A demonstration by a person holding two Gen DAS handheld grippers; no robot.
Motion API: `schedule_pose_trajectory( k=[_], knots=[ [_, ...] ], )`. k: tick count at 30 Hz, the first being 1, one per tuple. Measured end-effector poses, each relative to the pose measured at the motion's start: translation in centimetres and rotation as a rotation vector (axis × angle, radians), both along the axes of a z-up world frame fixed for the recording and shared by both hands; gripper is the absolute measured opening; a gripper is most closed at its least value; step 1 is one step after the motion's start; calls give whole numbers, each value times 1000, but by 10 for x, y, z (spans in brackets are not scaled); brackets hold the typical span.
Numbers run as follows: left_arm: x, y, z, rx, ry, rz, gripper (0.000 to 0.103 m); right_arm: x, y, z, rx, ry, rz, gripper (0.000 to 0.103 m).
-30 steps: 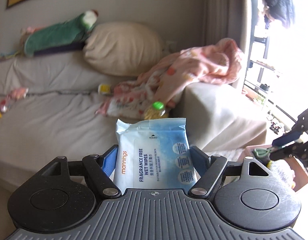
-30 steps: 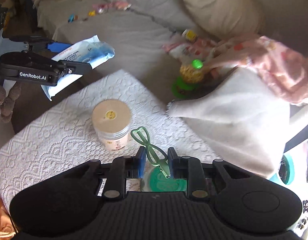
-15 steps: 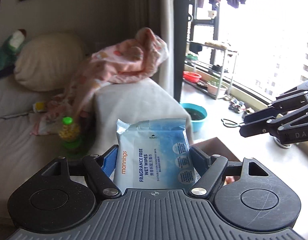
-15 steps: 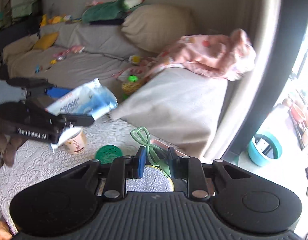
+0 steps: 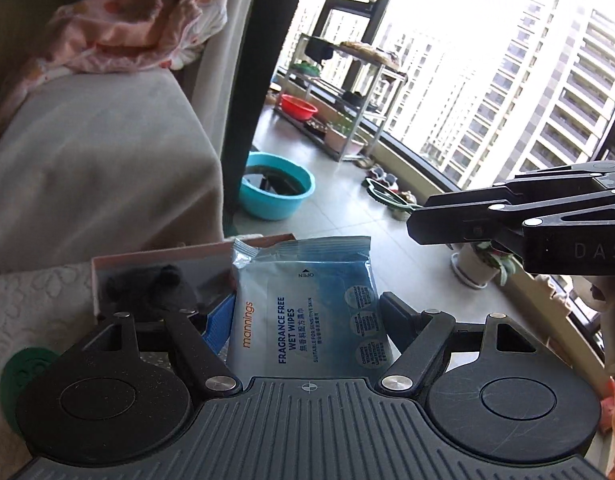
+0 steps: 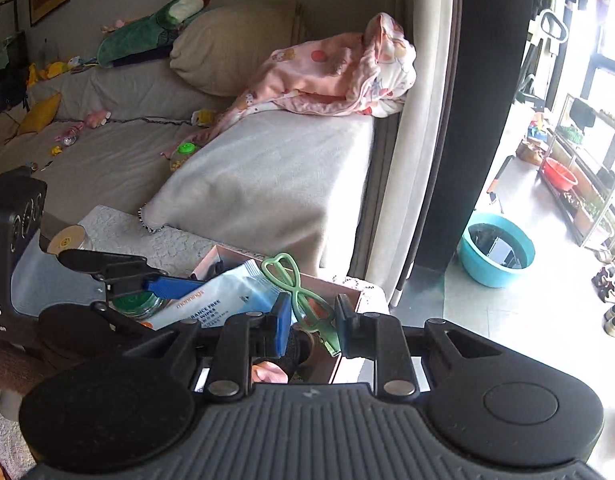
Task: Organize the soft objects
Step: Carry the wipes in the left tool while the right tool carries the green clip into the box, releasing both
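A home living room: grey sofa (image 6: 267,184), cushion (image 6: 231,48), balcony washbasin (image 5: 277,190).

box (image 5: 179,254) contents dark, wipes pack (image 6: 211,304) half-covered

my way down into the pink box (image 6: 349,286) is tight: the wipes pack (image 5: 307,304) and the green glasses (image 6: 297,292) both hang over its opening, dark stuff (image 5: 147,288) fills its bottom, and the sofa arm (image 6: 267,184) crowds its far side.
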State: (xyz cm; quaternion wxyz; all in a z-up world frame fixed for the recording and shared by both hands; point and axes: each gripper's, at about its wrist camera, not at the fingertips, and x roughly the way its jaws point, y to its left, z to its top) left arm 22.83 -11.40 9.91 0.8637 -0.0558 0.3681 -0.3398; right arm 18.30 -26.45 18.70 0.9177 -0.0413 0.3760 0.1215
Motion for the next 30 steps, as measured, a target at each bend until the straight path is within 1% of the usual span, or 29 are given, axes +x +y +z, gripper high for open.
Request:
schedule_pose_trajectory(
  k=[1, 2, 3, 4, 5, 6, 8, 9, 10, 13, 16, 18, 19, 20, 21, 22, 23, 25, 27, 30],
  knots=[
    [3, -5, -10, 7, 26, -5, 82, 4, -3, -4, 8, 12, -7, 23],
    [9, -10, -20, 41, 45, 3, 82, 8, -5, -9, 17, 24, -14, 23],
    [15, -12, -29, 80, 45, 23, 81, 12, -7, -13, 24, 35, -20, 23],
    [17, -12, -35, 100, 22, 42, 77, 15, -8, -17, 30, 44, -28, 23],
    [18, -9, -35, 92, -12, 48, 73, 18, -10, -22, 36, 53, -36, 23],
    [16, -3, -32, 60, -44, 48, 68, 22, -11, -26, 45, 62, -41, 23],
    [8, 11, -21, -3, -106, 57, 68, 27, -12, -35, 72, 83, -48, 23],
    [5, 16, -15, -12, -123, 60, 68, 30, -13, -40, 86, 94, -49, 23],
    [-4, 21, -8, -2, -130, 59, 68, 34, -12, -45, 95, 103, -50, 23],
    [-22, 22, -5, 83, -118, 36, 68, 47, -8, -57, 131, 124, -47, 23],
    [-43, 20, -15, 173, -139, 41, 66, 65, 0, -69, 197, 134, -49, 24],
    [-47, 21, -22, 225, -156, 61, 66, 76, 4, -76, 250, 152, -72, 36],
    [-48, 25, -24, 237, -150, 68, 66, 81, 5, -80, 274, 166, -94, 51],
    [-46, 26, -30, 238, -132, 72, 66, 83, 6, -83, 288, 173, -112, 56],
    [-43, 27, -35, 236, -107, 71, 66, 83, 8, -84, 286, 174, -120, 56],
    [-41, 26, -40, 236, -84, 68, 67, 81, 11, -85, 270, 171, -123, 56],
    [-38, 25, -44, 235, -78, 64, 69, 77, 13, -84, 249, 161, -128, 56],
    [-33, 23, -50, 223, -64, 52, 80, 64, 15, -80, 215, 137, -129, 56],
    [-28, 21, -53, 211, -48, 46, 87, 49, 16, -76, 199, 125, -133, 57],
    [-30, 11, -56, 257, -71, 1, 97, 28, 15, -72, 174, 107, -155, 58]
  ],
)
